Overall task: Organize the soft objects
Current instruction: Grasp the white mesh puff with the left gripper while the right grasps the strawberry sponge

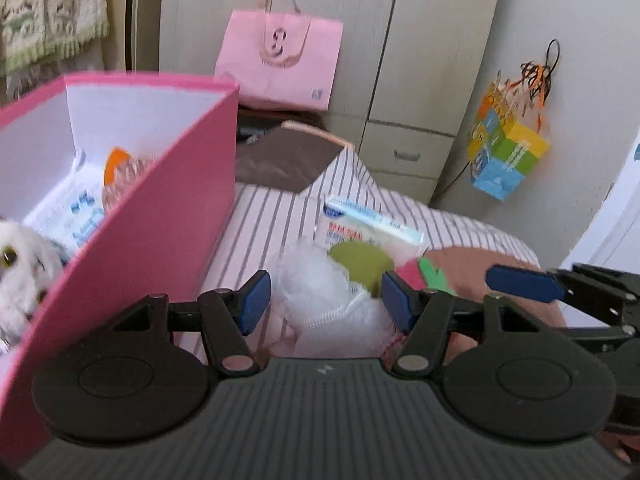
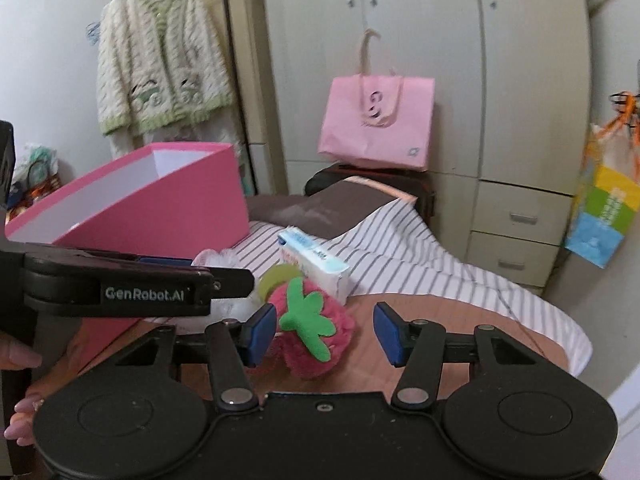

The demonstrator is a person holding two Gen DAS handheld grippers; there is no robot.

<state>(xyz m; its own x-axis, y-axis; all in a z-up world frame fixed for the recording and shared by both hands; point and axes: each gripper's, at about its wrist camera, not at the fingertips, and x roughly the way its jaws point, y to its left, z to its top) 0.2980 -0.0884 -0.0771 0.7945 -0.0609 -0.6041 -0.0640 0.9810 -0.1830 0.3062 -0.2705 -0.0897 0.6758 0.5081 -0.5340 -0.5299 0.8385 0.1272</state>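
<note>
We bracket the white mesh puff point(image 1: 320, 300) with the half-open left gripper point(image 1: 326, 300) and the plush strawberry point(image 2: 310, 334) with the right gripper point(image 2: 325, 334), neither squeezing yet, beside the pink box point(image 1: 160, 216) on the bed point(image 2: 420, 264).

- You can read "GenRobot.AI" in pale letters on the black side of the left gripper point(image 2: 224, 276), left of the frame, right wrist view.
- Pink paper bag point(image 2: 378, 122), upper centre: one curly emblem, no legible word.
- Tissue pack point(image 1: 360, 226), centre: red and blue print, too blurred to read.
</note>
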